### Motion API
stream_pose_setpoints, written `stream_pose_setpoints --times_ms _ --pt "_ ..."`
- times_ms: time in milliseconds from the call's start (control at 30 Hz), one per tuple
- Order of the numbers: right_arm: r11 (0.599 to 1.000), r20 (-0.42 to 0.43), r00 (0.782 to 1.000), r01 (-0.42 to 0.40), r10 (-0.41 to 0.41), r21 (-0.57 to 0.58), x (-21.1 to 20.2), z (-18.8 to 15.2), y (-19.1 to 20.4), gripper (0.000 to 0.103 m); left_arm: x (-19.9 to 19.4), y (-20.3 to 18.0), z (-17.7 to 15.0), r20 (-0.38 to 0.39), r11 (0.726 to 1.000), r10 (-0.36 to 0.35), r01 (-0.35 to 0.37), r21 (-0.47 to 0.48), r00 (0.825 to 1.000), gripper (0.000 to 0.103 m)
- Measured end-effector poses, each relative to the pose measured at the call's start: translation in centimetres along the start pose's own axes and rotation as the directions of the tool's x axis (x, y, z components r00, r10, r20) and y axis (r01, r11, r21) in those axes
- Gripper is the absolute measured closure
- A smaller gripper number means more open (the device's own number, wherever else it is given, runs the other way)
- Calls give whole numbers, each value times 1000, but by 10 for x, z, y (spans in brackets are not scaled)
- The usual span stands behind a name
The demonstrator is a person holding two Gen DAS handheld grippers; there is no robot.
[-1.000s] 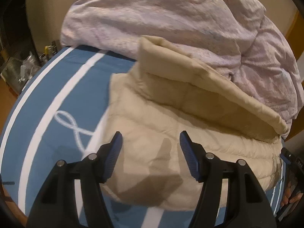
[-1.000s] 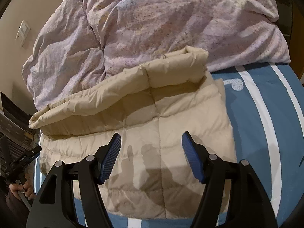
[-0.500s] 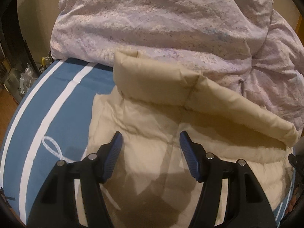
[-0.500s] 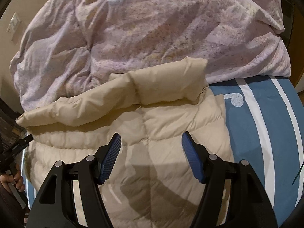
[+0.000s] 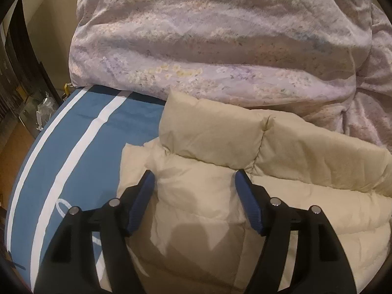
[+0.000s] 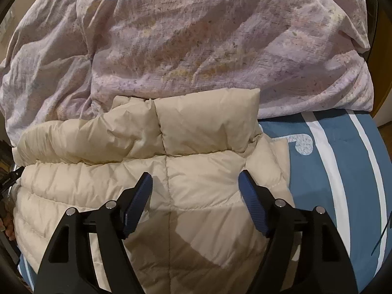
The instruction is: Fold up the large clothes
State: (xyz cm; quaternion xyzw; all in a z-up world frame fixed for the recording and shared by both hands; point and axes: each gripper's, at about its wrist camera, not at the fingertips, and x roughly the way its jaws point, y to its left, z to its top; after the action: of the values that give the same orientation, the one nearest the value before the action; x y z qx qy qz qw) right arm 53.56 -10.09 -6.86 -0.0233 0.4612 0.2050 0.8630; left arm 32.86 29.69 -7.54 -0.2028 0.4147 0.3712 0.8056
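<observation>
Left wrist view: the left gripper [image 5: 194, 181] has come closer to the beige puffer jacket [image 5: 201, 203] lying on the blue striped bedsheet [image 5: 80, 144] below the lilac duvet [image 5: 220, 49], its jaws just widened, pads pressing nothing. Likewise the right gripper [image 6: 196, 183] has neared the jacket's folded collar [image 6: 201, 125], jaws just opened wider and apart.

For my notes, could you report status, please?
Both hand-held grippers open, just widened, empty. Beige puffer jacket flat on bed. Lilac duvet behind collar.
</observation>
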Motion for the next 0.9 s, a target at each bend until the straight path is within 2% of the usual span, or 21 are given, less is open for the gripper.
stream_pose_setpoints --times_ms 567,900 --pt "998 55 997 53 -50 -44 32 -1 5 11 41 -11 11 1 1000 29 -29 6 1000 18" --pt "991 99 989 118 -111 -70 51 -5 22 4 58 -10 8 28 1000 29 -29 -10 999 11"
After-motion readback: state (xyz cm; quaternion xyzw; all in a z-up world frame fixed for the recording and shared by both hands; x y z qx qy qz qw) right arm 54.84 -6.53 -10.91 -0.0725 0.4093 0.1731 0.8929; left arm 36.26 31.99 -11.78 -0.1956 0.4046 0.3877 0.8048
